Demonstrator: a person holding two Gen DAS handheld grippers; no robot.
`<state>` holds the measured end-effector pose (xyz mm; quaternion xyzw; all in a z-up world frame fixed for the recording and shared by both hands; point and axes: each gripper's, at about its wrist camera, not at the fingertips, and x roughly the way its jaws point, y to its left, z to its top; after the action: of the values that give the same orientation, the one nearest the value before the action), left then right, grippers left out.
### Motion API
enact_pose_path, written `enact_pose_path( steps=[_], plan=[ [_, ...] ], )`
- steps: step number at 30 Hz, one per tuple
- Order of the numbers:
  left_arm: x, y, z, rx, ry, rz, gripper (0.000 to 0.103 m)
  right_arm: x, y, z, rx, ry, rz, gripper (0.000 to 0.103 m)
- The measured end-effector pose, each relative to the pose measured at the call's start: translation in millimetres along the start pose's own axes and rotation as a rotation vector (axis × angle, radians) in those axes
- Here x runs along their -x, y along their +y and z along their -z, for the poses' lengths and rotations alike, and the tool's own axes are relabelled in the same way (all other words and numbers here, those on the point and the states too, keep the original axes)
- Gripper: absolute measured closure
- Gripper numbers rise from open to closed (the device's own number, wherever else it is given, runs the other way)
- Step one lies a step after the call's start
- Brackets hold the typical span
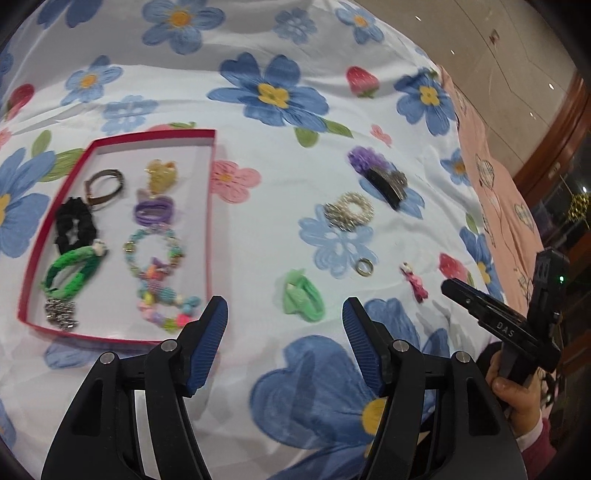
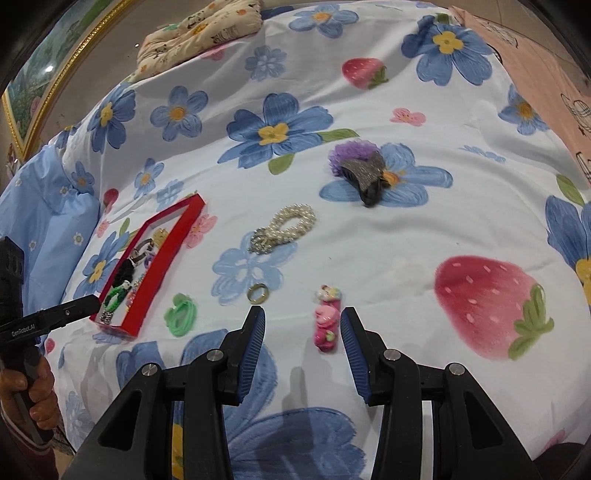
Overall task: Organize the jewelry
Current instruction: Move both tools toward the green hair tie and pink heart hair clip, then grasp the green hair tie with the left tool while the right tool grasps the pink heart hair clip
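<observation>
A red box (image 1: 110,334) (image 2: 155,266) on the flowered bedspread holds several hair ties and bracelets. Loose on the spread lie a light green hair tie (image 1: 303,298) (image 2: 181,314), a small ring (image 1: 364,266) (image 2: 258,293), a pink hair clip (image 1: 415,282) (image 2: 325,321), a pearl bracelet (image 1: 349,211) (image 2: 286,227) and a dark claw clip with a purple scrunchie (image 1: 380,174) (image 2: 364,171). My left gripper (image 1: 285,314) is open above the spread, just right of the box, with nothing between its fingers. My right gripper (image 2: 303,323) is open, and the pink clip lies between its fingertips, untouched.
A patterned cushion (image 2: 199,31) lies at the bed's far end. A pink sheet (image 1: 495,192) covers the right side, a light blue pillow (image 2: 44,221) the left. A hand (image 1: 517,398) holds the right gripper's handle at the right edge of the left wrist view.
</observation>
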<state>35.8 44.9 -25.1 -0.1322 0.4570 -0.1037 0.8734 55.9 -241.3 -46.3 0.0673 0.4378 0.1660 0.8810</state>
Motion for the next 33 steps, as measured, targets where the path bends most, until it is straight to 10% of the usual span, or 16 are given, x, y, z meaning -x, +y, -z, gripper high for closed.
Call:
enact_pose_path(
  steps=[19,33],
  plan=[
    [-61.5,-20.6,-3.0,-0.055,0.100,-0.037,0.039,-30.1,-0.4,3.7,0.044,0.084,0.019,0.058],
    [-91.2,-20.5,5.2,-0.082,0.157,0.021,0.091,-51.1,-3.0,6.5,0.059,0.101,0.075,0.070]
  ],
)
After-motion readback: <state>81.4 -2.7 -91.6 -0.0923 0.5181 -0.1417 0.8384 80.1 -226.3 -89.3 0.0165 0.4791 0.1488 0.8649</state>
